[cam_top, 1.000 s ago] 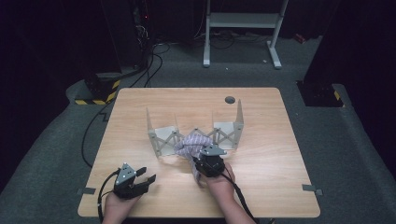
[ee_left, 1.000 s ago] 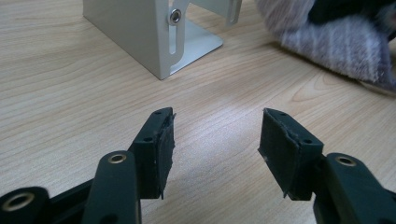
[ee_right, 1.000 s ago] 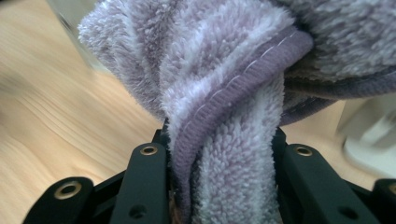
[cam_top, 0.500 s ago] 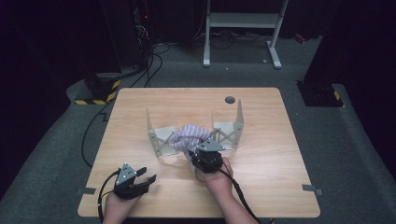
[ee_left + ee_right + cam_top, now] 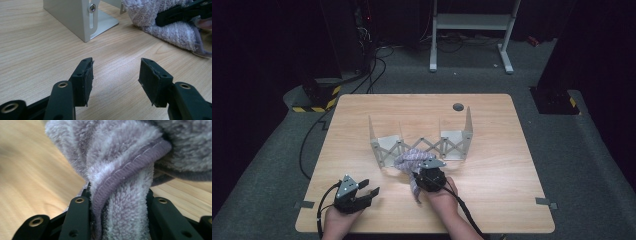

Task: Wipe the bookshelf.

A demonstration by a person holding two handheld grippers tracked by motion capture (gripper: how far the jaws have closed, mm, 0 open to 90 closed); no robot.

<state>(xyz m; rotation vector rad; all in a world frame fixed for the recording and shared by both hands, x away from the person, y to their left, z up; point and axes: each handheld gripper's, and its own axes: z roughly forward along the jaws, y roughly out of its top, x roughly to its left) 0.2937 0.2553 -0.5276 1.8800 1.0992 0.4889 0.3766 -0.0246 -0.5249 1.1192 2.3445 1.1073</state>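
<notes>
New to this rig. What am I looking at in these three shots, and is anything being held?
There is no robot arm here: a person at a wooden table holds a two-jaw hand-held gripper in each hand.

The high view comes from a fixed camera above the person's side of the table. The other two pictures come from cameras riding on each hand-held gripper, looking along its black jaws.

On the table stands a pale metal folding rack with upright end plates and a scissor lattice. A fluffy lilac towel lies bunched against its front.

The right hand-held gripper is clamped on a fold of the towel, hem included. The left hand-held gripper sits near the table's front left, jaws apart with nothing between them.
</notes>
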